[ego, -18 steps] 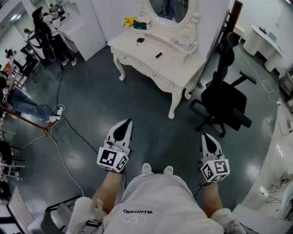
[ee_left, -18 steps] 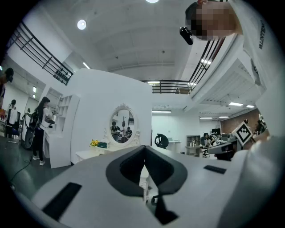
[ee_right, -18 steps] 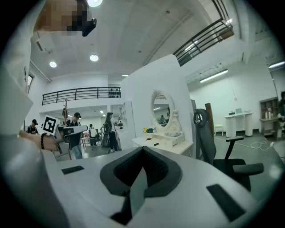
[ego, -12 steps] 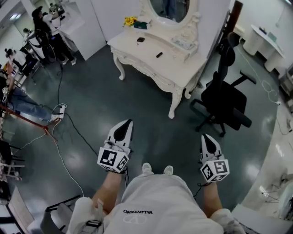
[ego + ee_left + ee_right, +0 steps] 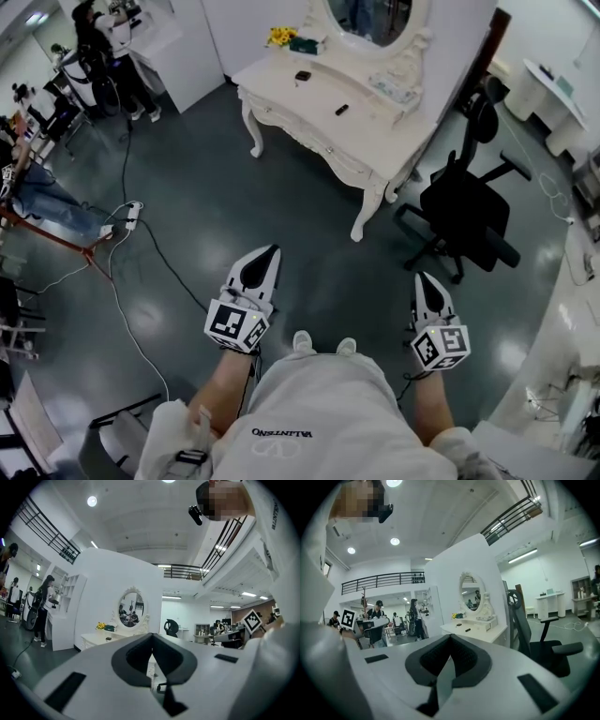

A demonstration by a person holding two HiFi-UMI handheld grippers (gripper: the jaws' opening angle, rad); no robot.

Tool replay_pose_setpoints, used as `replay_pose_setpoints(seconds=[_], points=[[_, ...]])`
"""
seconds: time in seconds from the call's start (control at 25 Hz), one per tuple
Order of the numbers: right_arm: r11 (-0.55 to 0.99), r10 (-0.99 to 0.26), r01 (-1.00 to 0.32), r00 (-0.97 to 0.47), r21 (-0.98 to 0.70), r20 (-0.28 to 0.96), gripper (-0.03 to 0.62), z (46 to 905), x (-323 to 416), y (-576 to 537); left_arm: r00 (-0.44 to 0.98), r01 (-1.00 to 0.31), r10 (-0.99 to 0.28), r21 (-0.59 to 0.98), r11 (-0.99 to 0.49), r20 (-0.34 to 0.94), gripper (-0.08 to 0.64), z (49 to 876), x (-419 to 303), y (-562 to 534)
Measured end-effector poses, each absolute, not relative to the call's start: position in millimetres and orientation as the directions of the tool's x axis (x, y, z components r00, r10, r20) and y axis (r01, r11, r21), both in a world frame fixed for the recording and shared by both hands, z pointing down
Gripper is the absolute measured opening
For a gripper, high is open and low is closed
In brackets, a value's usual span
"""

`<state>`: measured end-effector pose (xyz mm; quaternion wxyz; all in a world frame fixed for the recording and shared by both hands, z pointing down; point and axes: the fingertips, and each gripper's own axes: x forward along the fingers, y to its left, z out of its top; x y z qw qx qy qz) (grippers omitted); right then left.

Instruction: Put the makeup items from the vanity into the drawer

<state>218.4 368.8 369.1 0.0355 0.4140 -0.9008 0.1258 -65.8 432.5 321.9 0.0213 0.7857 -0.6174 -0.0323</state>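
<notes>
The white vanity (image 5: 323, 112) with an oval mirror stands across the room, well ahead of me. Two small dark makeup items, one (image 5: 302, 76) further back and one (image 5: 342, 110) nearer the middle, lie on its top, and a pale box (image 5: 394, 91) sits at the mirror's foot. My left gripper (image 5: 270, 251) and right gripper (image 5: 424, 278) are held low over the floor, far short of the vanity. Both have their jaws together with nothing between them. The vanity (image 5: 101, 638) shows small in the left gripper view and also in the right gripper view as a vanity (image 5: 476, 629) beyond the jaws.
A black office chair (image 5: 464, 211) stands right of the vanity. Cables (image 5: 122, 272) trail over the dark floor at left. People (image 5: 103, 37) stand by a white unit at far left. Yellow flowers (image 5: 278, 36) sit at the vanity's back corner.
The view has shifted forward a little: the vanity and chair sit slightly lower and nearer in the head view. Both grippers keep the same pose, jaws together.
</notes>
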Motion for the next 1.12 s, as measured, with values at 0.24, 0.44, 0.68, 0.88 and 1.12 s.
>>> replay_pose_setpoints(seconds=[0.24,0.44,0.68,0.88,1.12], points=[[0.644,-0.725,-0.746,-0.666,-0.168,0.177,0.011,373,179,374,0.261,-0.961,-0.965,0.091,-0.261,-0.010,0.002,336,-91,438],[0.646,-0.718,-0.743,-0.669,-0.172,0.192,0.011,384,159,378,0.267,-0.958,-0.964,0.108,-0.264,0.015,0.002,353,-108,443],[0.651,-0.706,-0.739,-0.673,-0.172,0.220,0.011,392,145,370,0.274,-0.955,-0.961,0.122,-0.269,0.024,0.002,362,-114,434],[0.674,-0.691,-0.722,-0.691,-0.156,0.212,0.011,394,132,343,0.280,-0.954,-0.960,0.114,-0.277,0.016,0.002,362,-115,411],[0.691,-0.676,-0.704,-0.710,-0.167,0.196,0.011,392,122,288,0.290,-0.953,-0.957,0.103,-0.286,0.018,0.002,359,-110,360]])
